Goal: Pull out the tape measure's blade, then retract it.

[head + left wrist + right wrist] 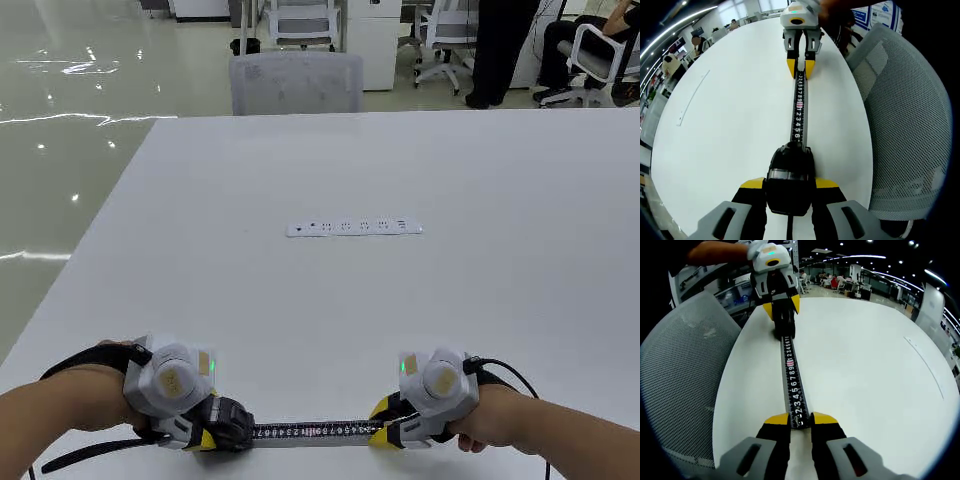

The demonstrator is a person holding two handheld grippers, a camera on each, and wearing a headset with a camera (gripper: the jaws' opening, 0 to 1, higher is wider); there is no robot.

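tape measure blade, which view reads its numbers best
The right gripper view: the blade runs from the jaws, numerals large. The left gripper view shows it smaller past the black case; the head view, thin, unreadable.

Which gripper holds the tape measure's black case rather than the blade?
The left gripper: its jaws clamp the black case, while the right gripper pinches the tip of the drawn-out blade.

counter: white, smooth, matt. tape measure: black casing, plastic by the look, semi-gloss. blade: thin dark strip, slight sheen, white printed numerals. left gripper and right gripper: smooth white and grey plastic shells, jaws tipped in matt yellow. chair back: grey open mesh cloth, coarse. floor: polished, highly glossy. power strip: smooth white plastic.
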